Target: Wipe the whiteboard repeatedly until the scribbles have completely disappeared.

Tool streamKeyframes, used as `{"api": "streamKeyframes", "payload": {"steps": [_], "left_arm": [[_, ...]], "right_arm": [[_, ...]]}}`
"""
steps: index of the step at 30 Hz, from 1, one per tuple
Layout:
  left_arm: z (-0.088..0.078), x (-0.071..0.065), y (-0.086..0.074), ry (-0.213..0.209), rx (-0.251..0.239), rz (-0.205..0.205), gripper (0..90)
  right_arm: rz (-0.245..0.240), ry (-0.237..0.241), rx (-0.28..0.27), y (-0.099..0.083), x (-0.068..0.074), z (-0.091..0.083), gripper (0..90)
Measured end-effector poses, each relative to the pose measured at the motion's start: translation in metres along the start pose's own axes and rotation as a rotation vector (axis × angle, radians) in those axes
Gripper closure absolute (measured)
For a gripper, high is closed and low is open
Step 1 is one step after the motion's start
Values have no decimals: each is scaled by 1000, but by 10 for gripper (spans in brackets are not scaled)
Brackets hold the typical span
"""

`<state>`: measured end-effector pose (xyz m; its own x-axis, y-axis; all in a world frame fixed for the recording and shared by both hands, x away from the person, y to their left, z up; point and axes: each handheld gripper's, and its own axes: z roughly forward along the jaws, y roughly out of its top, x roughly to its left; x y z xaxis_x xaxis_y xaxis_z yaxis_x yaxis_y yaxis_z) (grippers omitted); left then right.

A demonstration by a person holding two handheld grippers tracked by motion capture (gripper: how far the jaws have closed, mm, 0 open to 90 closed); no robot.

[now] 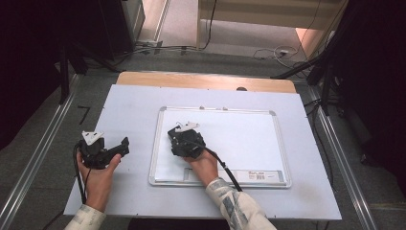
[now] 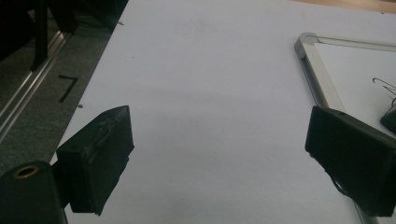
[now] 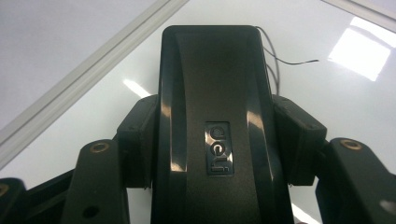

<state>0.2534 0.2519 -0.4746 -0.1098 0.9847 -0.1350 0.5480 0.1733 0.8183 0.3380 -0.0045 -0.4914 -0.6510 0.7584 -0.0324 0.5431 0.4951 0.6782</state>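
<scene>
High view, left to right. Left gripper [image 1: 125, 143] sits at lower left of the frame, held in the person's left hand [image 1: 99, 179] over the pale sheet [image 1: 129, 103] that covers the tabletop, well apart from the whiteboard [image 1: 275, 143]. Its jaws point toward the right of the frame. In the left gripper view the left gripper [image 2: 219, 158] has its jaws spread wide, released, bare sheet [image 2: 205, 84] between them; the whiteboard's metal frame [image 2: 317, 79] runs down the right side of that frame, with a thin dark pen stroke [image 2: 384, 85] on the white surface at far right

Centre of the high view: whiteboard lies flat on the sheet, silver rim, long side across the frame. Right gripper [image 1: 184, 143] is over the board's left part, just inside the left rim, held in the person's right hand [image 1: 205, 165], patterned sleeve [image 1: 234, 206] coming in from the bottom edge; cable [image 1: 225, 167] trails back toward lower right

Right gripper view: jaws clenched on a black board eraser [image 3: 212, 116], one pad pressed against each long side. The eraser fills the middle of the frame, embossed brand plate on its back facing the camera. It lies over the white surface of the board [image 3: 336, 93]; whether it touches the surface cannot be told. Thin dark pen lines [image 3: 289, 59] show just past its upper right corner. Board rim [image 3: 93, 70] crosses the upper left diagonally
</scene>
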Motion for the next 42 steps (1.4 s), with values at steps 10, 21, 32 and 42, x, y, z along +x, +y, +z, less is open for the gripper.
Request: {"api": "streamKeyframes", "payload": {"steps": [10,21,32,42], "left_arm": [[0,0,0,-1,-1,-2,80],[-2,2,0,0,-3,-7,80],[-2,3,0,0,-3,-8,80],[0,-1,0,-2,1,5,80]], "right_arm": [[-29,22,-6,0,17,1,377],[-10,13,-8,6,-7,6,377],[51,-21,-2,15,-32,13,377],[6,4,5,13,0,11,378]]}}
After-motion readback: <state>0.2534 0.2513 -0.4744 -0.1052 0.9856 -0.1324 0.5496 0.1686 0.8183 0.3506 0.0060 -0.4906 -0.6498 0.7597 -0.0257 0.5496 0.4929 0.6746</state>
